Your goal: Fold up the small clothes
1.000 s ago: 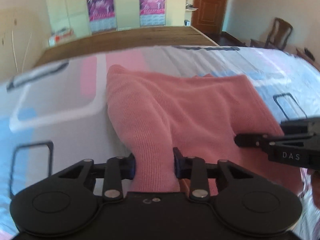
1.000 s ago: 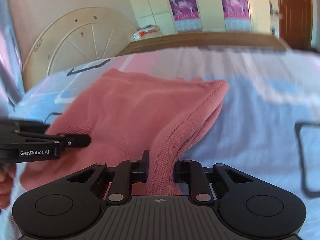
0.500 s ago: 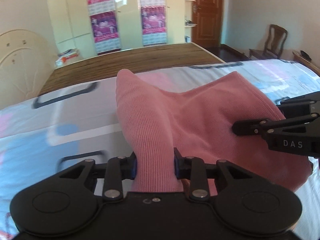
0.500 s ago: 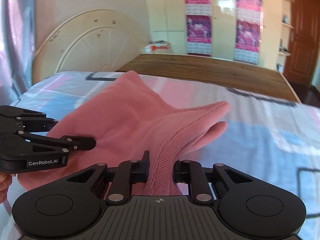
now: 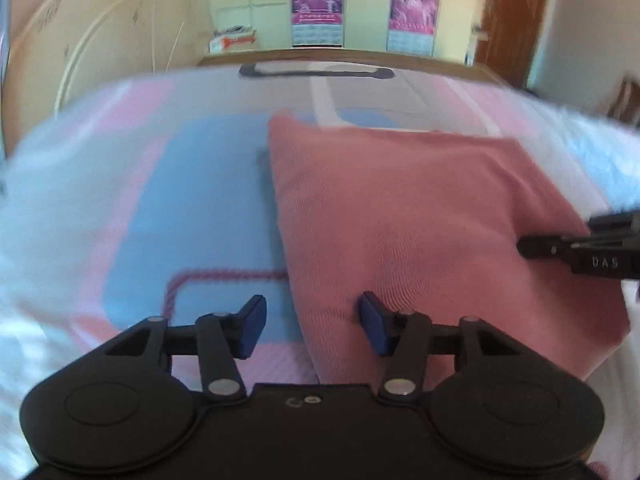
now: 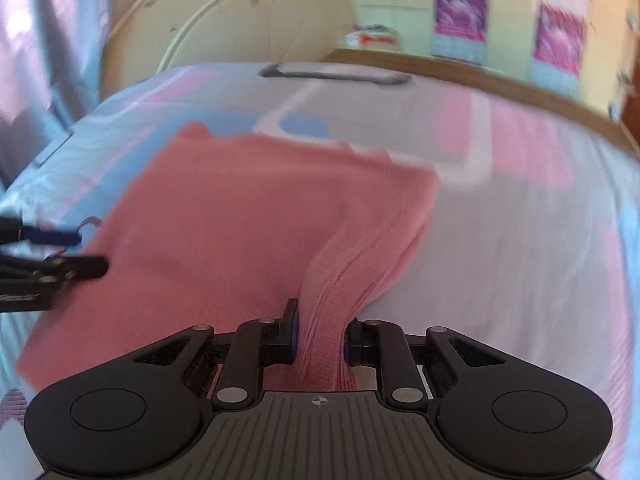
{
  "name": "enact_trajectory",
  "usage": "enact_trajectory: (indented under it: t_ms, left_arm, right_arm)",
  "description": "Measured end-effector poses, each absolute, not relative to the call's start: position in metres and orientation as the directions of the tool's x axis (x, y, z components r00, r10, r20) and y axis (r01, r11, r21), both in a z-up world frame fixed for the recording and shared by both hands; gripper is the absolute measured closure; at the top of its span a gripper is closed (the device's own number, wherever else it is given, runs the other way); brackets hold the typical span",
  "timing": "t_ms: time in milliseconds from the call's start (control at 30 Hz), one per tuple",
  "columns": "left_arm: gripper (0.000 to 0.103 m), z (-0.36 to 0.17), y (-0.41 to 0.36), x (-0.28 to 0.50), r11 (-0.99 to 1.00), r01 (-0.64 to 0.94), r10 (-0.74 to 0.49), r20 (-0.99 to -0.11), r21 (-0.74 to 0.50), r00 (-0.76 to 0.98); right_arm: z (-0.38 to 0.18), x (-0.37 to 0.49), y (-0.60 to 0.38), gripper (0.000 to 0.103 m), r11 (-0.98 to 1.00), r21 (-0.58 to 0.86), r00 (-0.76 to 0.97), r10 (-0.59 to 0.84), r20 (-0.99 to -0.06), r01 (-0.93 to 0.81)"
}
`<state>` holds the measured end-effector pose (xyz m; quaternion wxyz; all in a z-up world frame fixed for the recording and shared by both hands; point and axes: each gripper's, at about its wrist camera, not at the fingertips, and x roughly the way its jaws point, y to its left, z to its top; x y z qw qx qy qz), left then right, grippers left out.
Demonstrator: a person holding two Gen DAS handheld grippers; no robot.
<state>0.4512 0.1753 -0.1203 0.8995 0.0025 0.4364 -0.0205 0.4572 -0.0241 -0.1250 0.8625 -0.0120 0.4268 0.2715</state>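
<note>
A pink knit garment (image 5: 420, 220) lies folded on the bed; it also shows in the right wrist view (image 6: 248, 224). My left gripper (image 5: 312, 328) is open at the garment's near left edge, its right finger over the cloth, holding nothing. My right gripper (image 6: 318, 338) is shut on a bunched fold of the garment's near right edge. The right gripper's tip (image 5: 560, 248) shows at the right in the left wrist view. The left gripper's tip (image 6: 60, 268) shows at the left in the right wrist view.
The bed sheet (image 5: 200, 200) has blue, pink and white blocks. A cream headboard (image 6: 240, 28) stands at the far left. A wooden bed edge (image 6: 480, 76) runs behind. Wardrobes with posters (image 5: 320, 4) and a brown door (image 5: 508, 12) lie beyond.
My left gripper has opened and let go of the garment. The garment has dropped from lifted to flat on the bed. Both views have swung toward the headboard.
</note>
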Motion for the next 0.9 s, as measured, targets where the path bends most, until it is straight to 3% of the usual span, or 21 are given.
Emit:
enact_trajectory:
  t_ms: [200, 233, 267, 367, 400, 467, 533, 633, 900]
  left_arm:
    - [0.055, -0.112, 0.161, 0.459, 0.996, 0.077, -0.017, -0.77, 0.042, 0.638]
    - [0.056, -0.108, 0.167, 0.449, 0.996, 0.079, -0.027, -0.75, 0.035, 0.661]
    - [0.056, -0.103, 0.173, 0.445, 0.996, 0.087, -0.043, -0.723, 0.024, 0.689]
    - [0.063, -0.088, 0.178, 0.453, 0.992, 0.122, -0.101, -0.669, -0.015, 0.736]
    - [0.071, -0.086, 0.176, 0.462, 0.989, 0.145, -0.125, -0.671, -0.026, 0.731]
    - [0.073, -0.089, 0.169, 0.481, 0.98, 0.196, -0.159, -0.684, -0.024, 0.712]
    - [0.071, -0.1, 0.158, 0.499, 0.971, 0.238, -0.176, -0.729, -0.019, 0.662]
    - [0.071, -0.129, 0.151, 0.517, 0.964, 0.264, -0.17, -0.789, -0.01, 0.591]
    - [0.075, -0.113, 0.141, 0.485, 0.96, 0.278, -0.155, -0.752, 0.038, 0.64]
  right_arm:
    - [-0.121, 0.463, -0.027, 0.083, 0.857, 0.212, 0.486, 0.451, -0.749, -0.47]
    - [-0.117, 0.464, -0.029, 0.078, 0.858, 0.223, 0.484, 0.455, -0.747, -0.463]
    - [-0.11, 0.462, -0.032, 0.067, 0.867, 0.208, 0.501, 0.441, -0.745, -0.453]
    - [-0.084, 0.456, -0.043, 0.065, 0.887, 0.153, 0.6, 0.412, -0.686, -0.435]
    - [-0.079, 0.463, -0.044, 0.073, 0.894, 0.159, 0.614, 0.408, -0.676, -0.419]
    - [-0.075, 0.478, -0.039, 0.095, 0.885, 0.166, 0.609, 0.426, -0.669, -0.436]
    - [-0.081, 0.492, -0.022, 0.097, 0.863, 0.147, 0.571, 0.439, -0.694, -0.484]
    - [-0.116, 0.516, -0.002, 0.103, 0.867, 0.03, 0.52, 0.326, -0.789, -0.498]
    - [-0.104, 0.507, -0.015, 0.103, 0.872, 0.01, 0.56, 0.323, -0.763, -0.489]
